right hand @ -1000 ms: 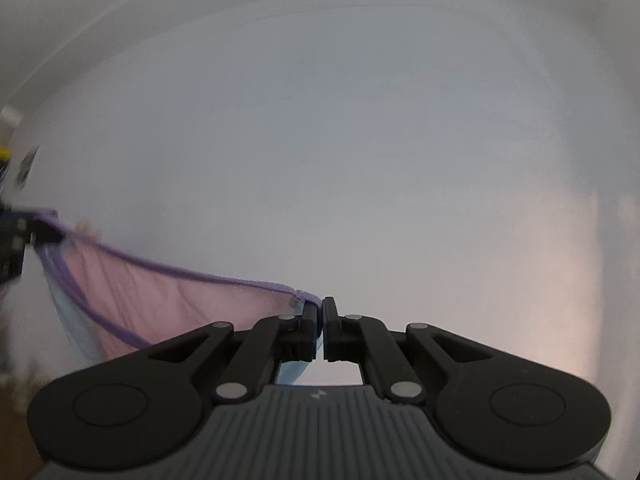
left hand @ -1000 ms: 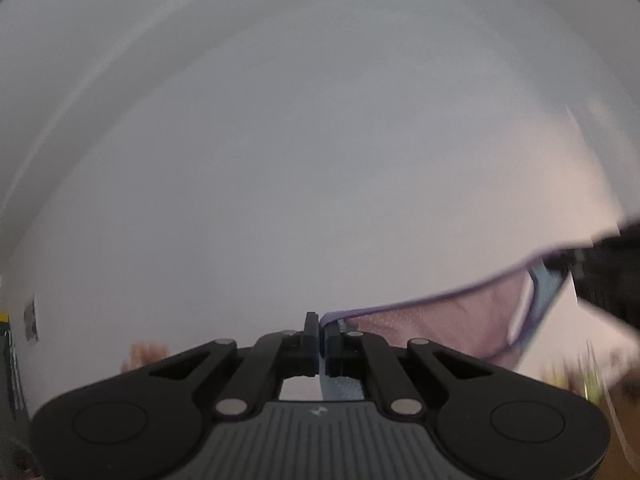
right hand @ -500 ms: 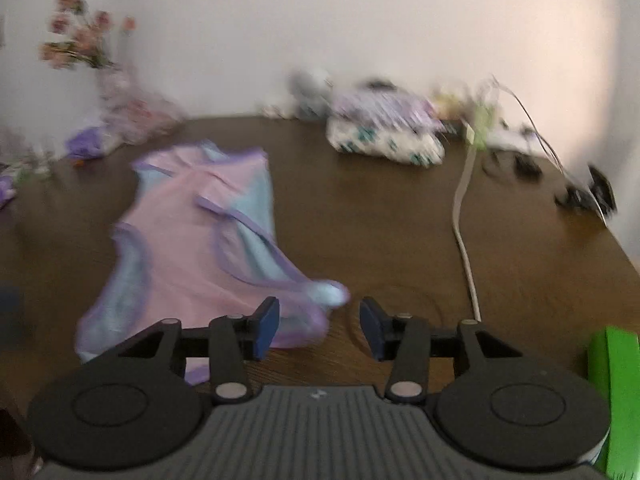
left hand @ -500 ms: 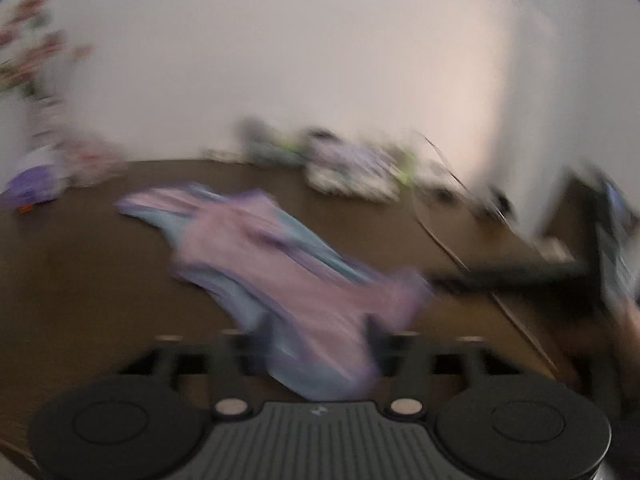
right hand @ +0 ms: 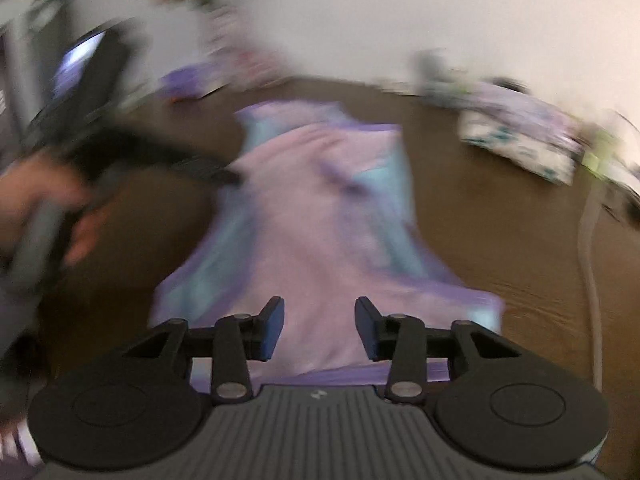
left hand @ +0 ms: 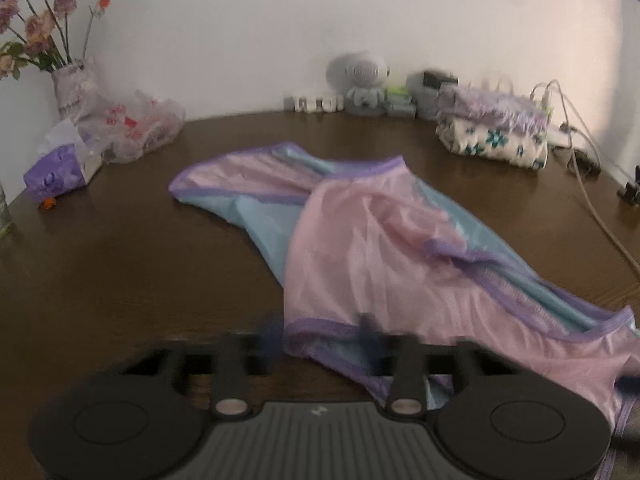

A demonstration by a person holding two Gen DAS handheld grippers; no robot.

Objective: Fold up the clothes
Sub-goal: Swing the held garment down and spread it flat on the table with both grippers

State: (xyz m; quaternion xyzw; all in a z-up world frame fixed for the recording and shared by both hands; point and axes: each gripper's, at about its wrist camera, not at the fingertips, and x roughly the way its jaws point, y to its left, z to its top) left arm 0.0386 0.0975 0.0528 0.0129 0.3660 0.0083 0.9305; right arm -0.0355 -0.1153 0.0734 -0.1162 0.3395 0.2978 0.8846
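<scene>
Left wrist view: the left gripper (left hand: pixel 320 338) is motion-blurred, so its fingertips are hard to make out, but they stand spread w/ a wide gap and grip nothing. Near hem of the garment (left hand: pixel 360 248) lies right at the tips; contact can't be told. Garment (pink front, light blue panels, purple trim) lies spread but rumpled on the dark wood table (left hand: pixel 120 264), its right end cut off behind the gripper body. Along the wall: flowers in a vase (left hand: pixel 68 80), clear plastic bag (left hand: pixel 136 128), purple tissue pack (left hand: pixel 56 168), grey speaker toy (left hand: pixel 362 80), floral folded cloth stack (left hand: pixel 492 136), cables (left hand: pixel 580 168).

Right wrist view: whole pic smeared, bkgd items unreadable. Right gripper (right hand: pixel 320 328) has its blue pads (right hand: pixel 272 328) wide apart, empty, over the garment's near pink part; nearest hem is hidden under the gripper body. At left, a hand (right hand: pixel 44 208) holds the other gripper, its dark tip at the garment's left edge.
</scene>
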